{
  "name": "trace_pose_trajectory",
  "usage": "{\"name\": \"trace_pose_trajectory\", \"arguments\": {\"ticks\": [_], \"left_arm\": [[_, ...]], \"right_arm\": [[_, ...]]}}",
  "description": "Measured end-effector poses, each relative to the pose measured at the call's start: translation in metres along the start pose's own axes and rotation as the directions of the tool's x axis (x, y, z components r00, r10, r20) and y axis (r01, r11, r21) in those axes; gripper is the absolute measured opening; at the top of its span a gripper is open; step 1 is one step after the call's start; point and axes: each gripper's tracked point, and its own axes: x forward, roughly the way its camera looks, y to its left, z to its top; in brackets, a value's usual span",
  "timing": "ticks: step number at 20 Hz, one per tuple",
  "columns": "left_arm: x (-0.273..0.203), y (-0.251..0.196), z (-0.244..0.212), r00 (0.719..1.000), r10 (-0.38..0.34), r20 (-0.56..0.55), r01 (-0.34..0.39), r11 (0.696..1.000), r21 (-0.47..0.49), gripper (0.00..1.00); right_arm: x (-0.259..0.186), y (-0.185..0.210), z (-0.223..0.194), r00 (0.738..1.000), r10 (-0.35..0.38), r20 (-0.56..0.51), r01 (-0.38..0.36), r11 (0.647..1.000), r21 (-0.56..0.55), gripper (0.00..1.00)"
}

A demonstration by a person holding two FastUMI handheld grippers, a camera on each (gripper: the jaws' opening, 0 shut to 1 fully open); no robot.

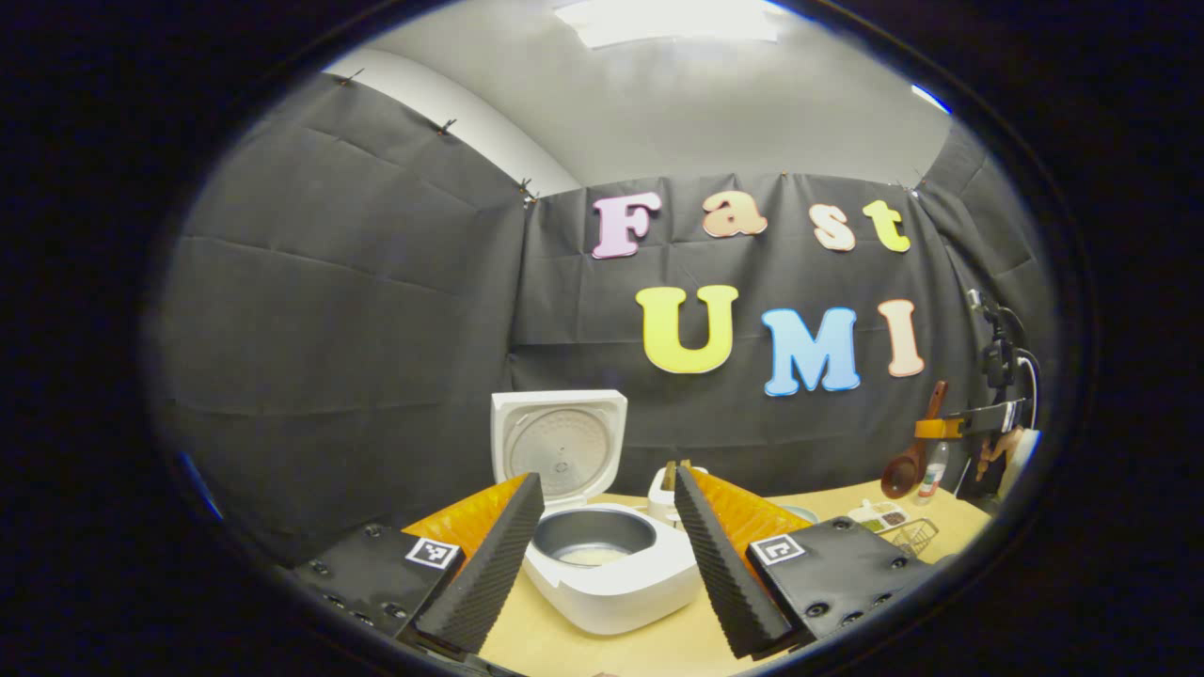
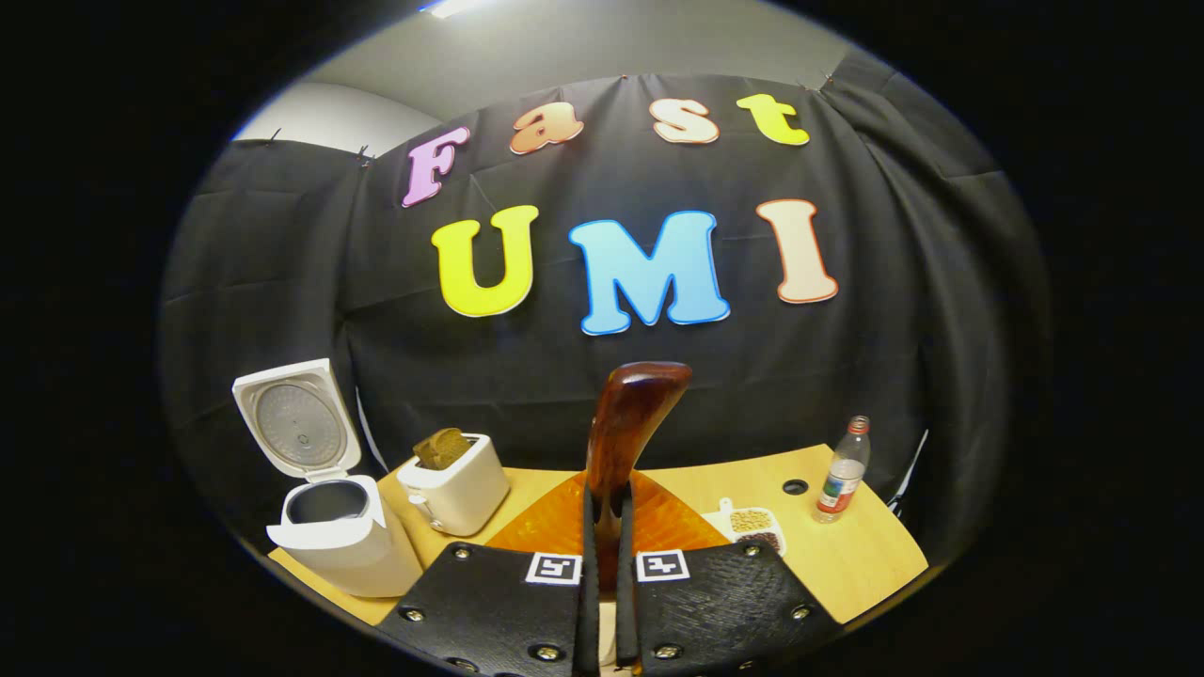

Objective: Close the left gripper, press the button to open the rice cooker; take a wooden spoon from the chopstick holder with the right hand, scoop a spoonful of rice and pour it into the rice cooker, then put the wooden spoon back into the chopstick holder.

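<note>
The white rice cooker (image 1: 602, 583) stands on the table with its lid (image 1: 560, 447) swung upright; a pale patch lies at the bottom of the grey inner pot (image 1: 593, 538). My left gripper (image 1: 607, 478) is open, its fingers framing the pot from just in front. My right gripper (image 2: 609, 498) is shut on the handle of a brown wooden spoon (image 2: 628, 423), which points up and away from it. In the left gripper view the spoon (image 1: 908, 465) hangs bowl-down at the far right, held above the table. The rice cooker (image 2: 334, 531) stands far left in the right gripper view.
A white toaster (image 2: 458, 491) holding a slice of bread stands right of the cooker. A small dish of grains (image 2: 752, 527), a plastic bottle (image 2: 844, 468) and a small wire basket (image 1: 910, 536) are on the wooden table (image 2: 847, 564) at the right side.
</note>
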Motion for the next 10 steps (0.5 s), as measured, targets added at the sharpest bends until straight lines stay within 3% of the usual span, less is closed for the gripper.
{"name": "trace_pose_trajectory", "arguments": {"ticks": [5, 10], "left_arm": [[0.004, -0.038, 0.0, 0.999, -0.042, -0.012, 0.042, 0.999, 0.009, 0.97], [0.001, -0.063, 0.0, 0.998, -0.062, -0.024, 0.063, 0.997, 0.037, 0.96]], "right_arm": [[-0.013, -0.065, -0.038, 0.992, -0.102, -0.073, 0.104, 0.994, 0.022, 0.07], [-0.016, -0.091, -0.079, 0.98, -0.131, -0.149, 0.142, 0.988, 0.067, 0.07]]}}
